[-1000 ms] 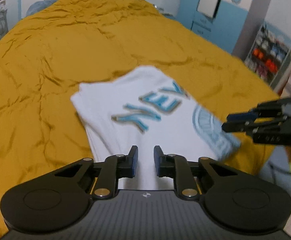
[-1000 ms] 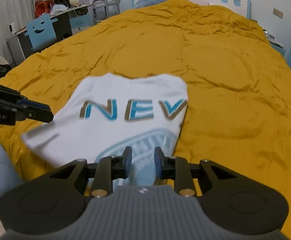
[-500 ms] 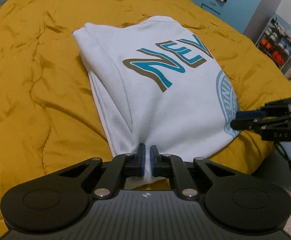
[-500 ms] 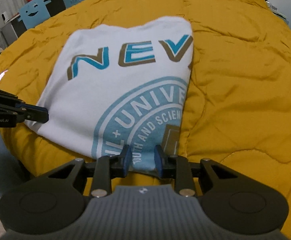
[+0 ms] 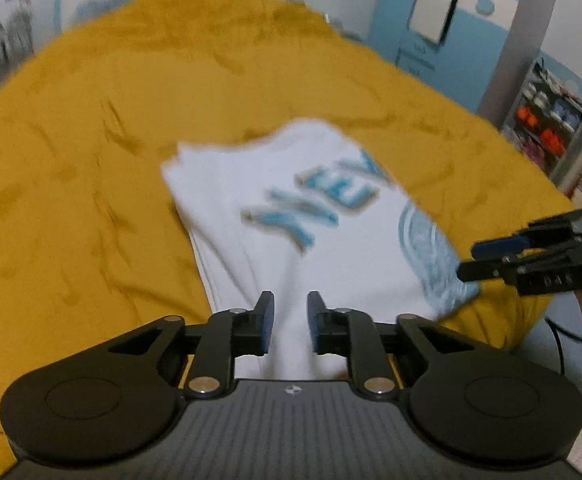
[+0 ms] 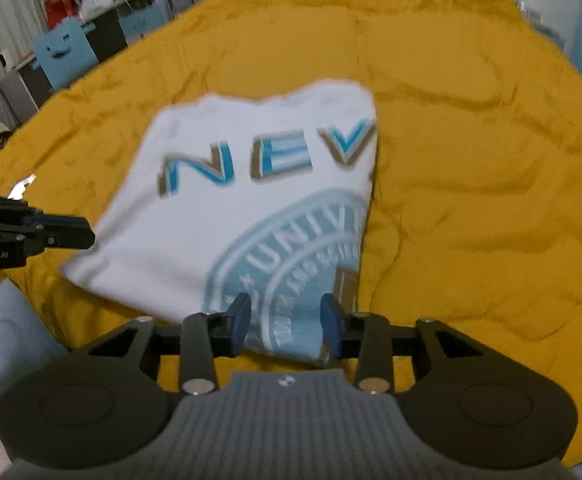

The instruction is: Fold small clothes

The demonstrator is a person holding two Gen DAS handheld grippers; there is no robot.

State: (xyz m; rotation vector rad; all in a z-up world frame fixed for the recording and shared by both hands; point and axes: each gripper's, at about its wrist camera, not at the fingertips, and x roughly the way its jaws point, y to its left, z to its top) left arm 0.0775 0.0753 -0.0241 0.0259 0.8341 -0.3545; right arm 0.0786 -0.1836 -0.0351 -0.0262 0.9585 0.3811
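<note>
A white T-shirt [image 5: 275, 216] with blue "NEV" letters and a round blue crest lies folded lengthwise on the yellow bedspread [image 5: 91, 160]; it also shows in the right wrist view [image 6: 251, 184]. My left gripper [image 5: 290, 312] is open, its fingers either side of the shirt's near edge, not gripping. My right gripper [image 6: 286, 322] is open over the crest end of the shirt. Each gripper shows in the other's view, the right one [image 5: 491, 258] at the shirt's right corner, the left one [image 6: 63, 232] at its left corner.
The bedspread [image 6: 471, 160] covers a wide bed. A blue chair with a smiley face [image 6: 65, 46] and a desk stand at the far left. A shelf with shoes [image 5: 551, 128] and blue cabinets stand at the right.
Both grippers have opened and let go of the shirt's near edge, then pulled back and up. The shirt stays flat on the bed.
</note>
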